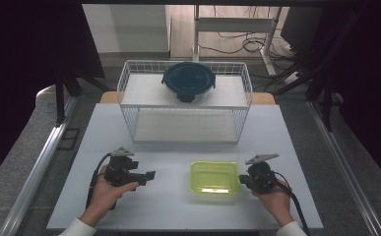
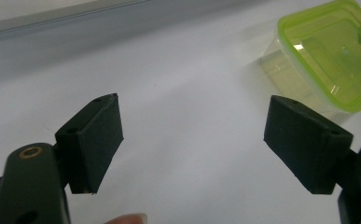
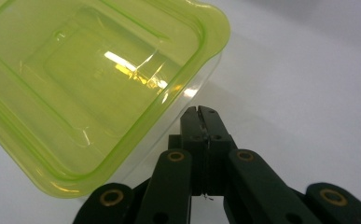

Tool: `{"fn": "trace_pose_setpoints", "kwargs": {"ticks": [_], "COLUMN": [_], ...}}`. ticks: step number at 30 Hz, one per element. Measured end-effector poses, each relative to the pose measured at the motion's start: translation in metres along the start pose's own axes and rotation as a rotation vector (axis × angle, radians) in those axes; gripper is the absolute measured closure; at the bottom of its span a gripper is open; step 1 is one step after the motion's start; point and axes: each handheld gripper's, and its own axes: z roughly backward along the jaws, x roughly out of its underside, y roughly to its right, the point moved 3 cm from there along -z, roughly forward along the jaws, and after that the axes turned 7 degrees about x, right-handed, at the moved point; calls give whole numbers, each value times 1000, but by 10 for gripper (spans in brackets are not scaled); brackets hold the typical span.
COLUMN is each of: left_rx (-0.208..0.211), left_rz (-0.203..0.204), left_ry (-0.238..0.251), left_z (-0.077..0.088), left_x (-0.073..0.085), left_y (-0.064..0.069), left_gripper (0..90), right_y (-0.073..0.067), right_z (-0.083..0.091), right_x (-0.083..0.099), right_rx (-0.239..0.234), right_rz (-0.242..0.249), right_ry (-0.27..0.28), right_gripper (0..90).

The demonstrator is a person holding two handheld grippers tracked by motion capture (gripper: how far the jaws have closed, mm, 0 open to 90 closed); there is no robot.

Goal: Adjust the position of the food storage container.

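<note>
- On the tabletop (image 1: 178,196), the green-lidded box (image 1: 214,177) sits in front of the wire rack (image 1: 185,101).
- Right gripper (image 3: 201,114): jaws pressed together, empty, just beside the box's right side, probably to nudge it.
- Left gripper (image 1: 146,176): jaws spread, empty, well left of the box, facing it as if ready to steady it.

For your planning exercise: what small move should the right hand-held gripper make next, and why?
Probably open its jaws. The right hand-held gripper is shut, tips beside the green box wall, holding nothing; it likely cannot grip the box shut. The left hand-held gripper waits open.
</note>
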Motion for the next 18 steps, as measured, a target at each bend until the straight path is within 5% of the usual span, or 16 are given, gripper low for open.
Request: {"fn": "trace_pose_setpoints", "kwargs": {"ticks": [18], "left_rx": [9], "left_rz": [15], "left_ry": [-10], "left_z": [-1], "left_x": [1], "left_y": [-2], "left_gripper": [188], "right_y": [-37], "right_z": [-18], "right_x": [-27], "right_rx": [-54], "right_rz": [89], "right_ry": [13], "right_gripper": [889]}}
